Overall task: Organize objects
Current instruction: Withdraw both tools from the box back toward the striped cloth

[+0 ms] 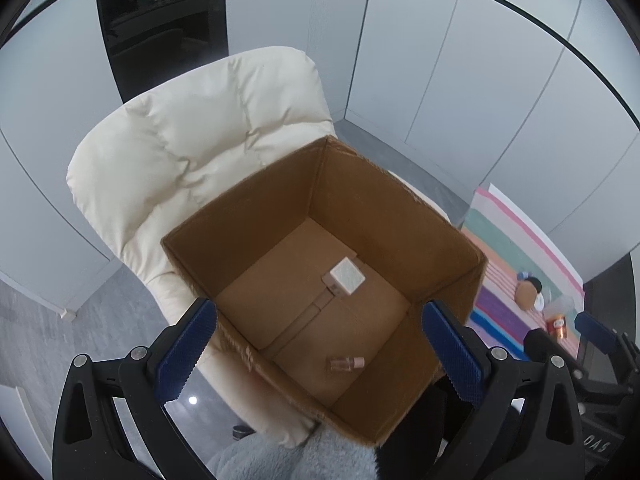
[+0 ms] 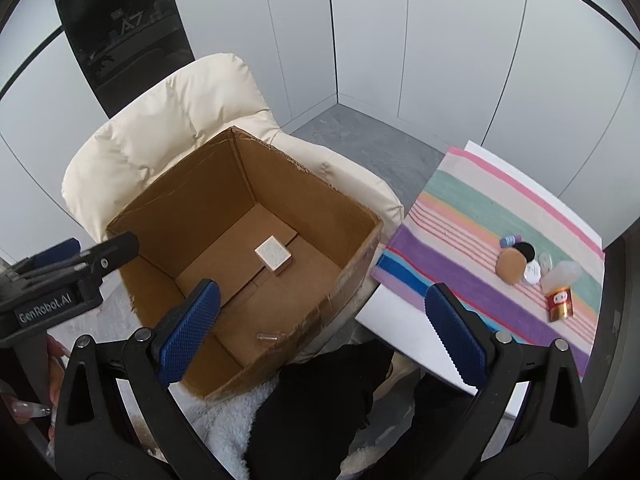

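A cream padded chair (image 1: 192, 136) is seen against grey wall panels, and an open cardboard box (image 1: 400, 208) is set on its seat. To the right of the chair a striped cloth (image 2: 472, 208) is spread over a white table (image 2: 404, 336). The left gripper (image 1: 320, 354) is held above the near rim of the box, its blue-padded jaws spread wide with nothing between them; the box floor is framed between the two pads. The right gripper (image 2: 322, 330) is likewise released and empty, held over the gap between the box's right wall and the table edge, so that the box lies to its left and the cloth to its right. Inside the box a small white square box (image 1: 347, 277) is noted near the middle of the floor, well beyond the left pads, and a small clear bottle with a pinkish cap (image 1: 345, 364) lies on its side near the front wall, roughly midway between the left pads in that view. On the cloth, well apart from both grippers, a cluster is recorded: a tan oval sponge (image 2: 510, 265), a black round item (image 2: 525, 251), a white round lid (image 2: 533, 270), a small blue cap (image 2: 509, 241) and a red-and-gold battery (image 2: 560, 303). A person's fingers (image 2: 24, 408) are visible at the lower left of the right wrist view.
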The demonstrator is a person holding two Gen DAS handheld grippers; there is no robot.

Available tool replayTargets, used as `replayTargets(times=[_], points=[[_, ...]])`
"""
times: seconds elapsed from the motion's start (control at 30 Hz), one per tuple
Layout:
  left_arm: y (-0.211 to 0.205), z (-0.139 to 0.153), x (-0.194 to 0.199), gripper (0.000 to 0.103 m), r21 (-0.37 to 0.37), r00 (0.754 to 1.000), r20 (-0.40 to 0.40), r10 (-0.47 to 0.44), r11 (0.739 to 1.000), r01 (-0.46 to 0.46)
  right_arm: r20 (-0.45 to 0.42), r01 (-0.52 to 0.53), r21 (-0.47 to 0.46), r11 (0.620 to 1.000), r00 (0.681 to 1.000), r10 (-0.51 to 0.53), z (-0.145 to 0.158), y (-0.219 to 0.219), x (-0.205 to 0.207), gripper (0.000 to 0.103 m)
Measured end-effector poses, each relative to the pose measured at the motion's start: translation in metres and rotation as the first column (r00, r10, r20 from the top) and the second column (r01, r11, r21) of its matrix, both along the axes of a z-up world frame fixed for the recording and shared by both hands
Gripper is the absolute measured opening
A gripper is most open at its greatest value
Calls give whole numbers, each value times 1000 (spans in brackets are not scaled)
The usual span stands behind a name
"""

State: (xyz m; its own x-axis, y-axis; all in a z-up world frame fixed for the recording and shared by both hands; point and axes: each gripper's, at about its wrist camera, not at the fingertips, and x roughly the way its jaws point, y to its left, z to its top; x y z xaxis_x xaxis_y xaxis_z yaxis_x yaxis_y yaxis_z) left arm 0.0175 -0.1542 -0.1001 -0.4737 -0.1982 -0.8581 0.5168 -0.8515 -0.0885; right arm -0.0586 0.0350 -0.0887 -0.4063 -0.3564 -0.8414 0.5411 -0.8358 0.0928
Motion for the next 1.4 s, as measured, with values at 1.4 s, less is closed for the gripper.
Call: replayTargets(times=[1.4], points=[[94, 0, 47, 103, 22, 972, 52, -230, 973, 229, 24, 150, -9, 989, 988, -150, 7, 119, 91, 103]])
